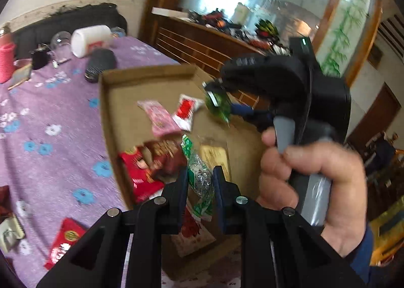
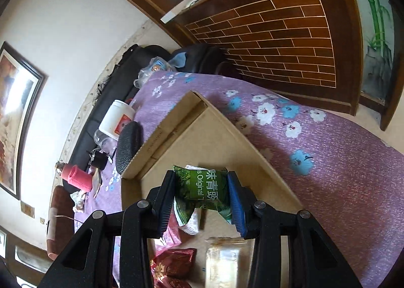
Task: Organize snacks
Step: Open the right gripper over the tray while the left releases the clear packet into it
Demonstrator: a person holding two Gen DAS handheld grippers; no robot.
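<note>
Over the cardboard tray (image 2: 255, 136), my right gripper (image 2: 202, 194) pinches a light, crinkly green snack packet (image 2: 204, 187) across its puffed middle, my left gripper (image 1: 200, 184) clamping a slippery green-and-clear packet (image 1: 199, 177).

Lived-in home, floral purple tablecloth (image 2: 341, 162), wooden cabinet (image 2: 277, 43), framed picture (image 2: 17, 116)

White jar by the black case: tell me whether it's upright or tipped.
Tipped. The white jar lies on its side on the purple cloth, label facing up, beside the black case.
</note>
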